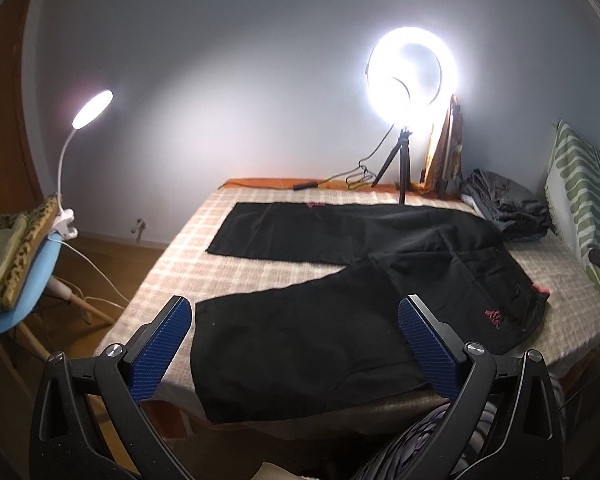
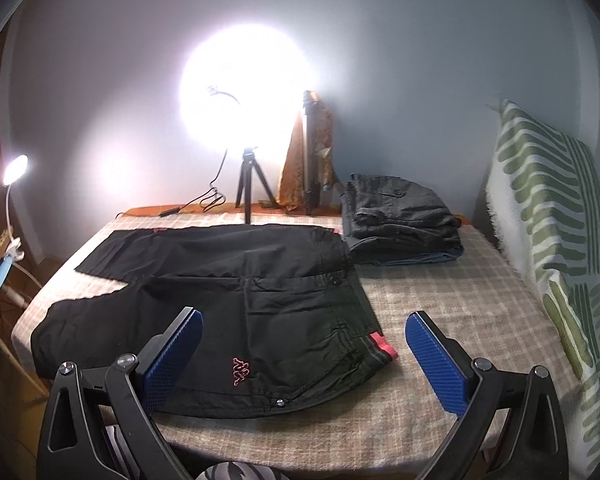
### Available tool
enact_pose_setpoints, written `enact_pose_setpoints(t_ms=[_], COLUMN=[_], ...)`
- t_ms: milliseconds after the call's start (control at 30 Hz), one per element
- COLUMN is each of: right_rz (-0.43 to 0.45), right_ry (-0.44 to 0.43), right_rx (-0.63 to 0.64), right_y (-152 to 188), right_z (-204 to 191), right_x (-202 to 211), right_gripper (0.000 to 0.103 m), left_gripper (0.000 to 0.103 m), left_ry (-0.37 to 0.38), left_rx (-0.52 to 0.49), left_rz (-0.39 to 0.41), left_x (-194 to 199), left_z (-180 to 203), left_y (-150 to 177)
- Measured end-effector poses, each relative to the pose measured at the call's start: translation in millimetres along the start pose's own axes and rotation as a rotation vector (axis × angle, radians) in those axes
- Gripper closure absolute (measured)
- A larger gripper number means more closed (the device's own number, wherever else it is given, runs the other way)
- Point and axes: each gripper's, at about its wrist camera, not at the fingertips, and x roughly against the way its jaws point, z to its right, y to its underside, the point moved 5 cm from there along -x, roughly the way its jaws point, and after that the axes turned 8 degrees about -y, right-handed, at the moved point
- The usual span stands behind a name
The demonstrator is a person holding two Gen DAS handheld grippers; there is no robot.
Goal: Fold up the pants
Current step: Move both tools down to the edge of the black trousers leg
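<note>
Black pants with a red logo lie spread flat on the checked table, legs pointing left and split apart, waistband at the right. They also show in the right wrist view. My left gripper is open and empty, hovering above the near leg's hem end, which hangs over the table's front edge. My right gripper is open and empty, hovering above the waistband and its red trim near the front edge.
The checked tablecloth covers the table. A pile of folded dark clothes sits at the back right. A ring light on a tripod stands at the back. A green-striped cushion stands at right. A blue chair with a clip lamp stands at left.
</note>
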Motion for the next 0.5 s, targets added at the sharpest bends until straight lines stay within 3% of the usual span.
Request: enact_pose_setpoints(t_ms=[200, 267, 433, 500], right_rz=[-0.029, -0.042, -0.151, -0.212], right_ry=[-0.071, -0.123, -0.207, -0.236], right_rx=[0.079, 0.101, 0.152, 0.196], right_y=[1, 5, 25, 37], right_z=[-15, -21, -38, -49], right_x=[-17, -25, -52, -64], right_gripper=[0.001, 0.001, 0.005, 0.008], left_gripper=[0.007, 0.017, 0.034, 0.036], left_ry=[0.024, 0.036, 0.063, 0.066], left_rx=[0.012, 0.031, 0.048, 0.056], left_rz=[-0.039, -0.067, -0.149, -0.176], left_x=[-17, -24, -43, -50], left_z=[-12, -21, -36, -40], left_y=[14, 20, 38, 45])
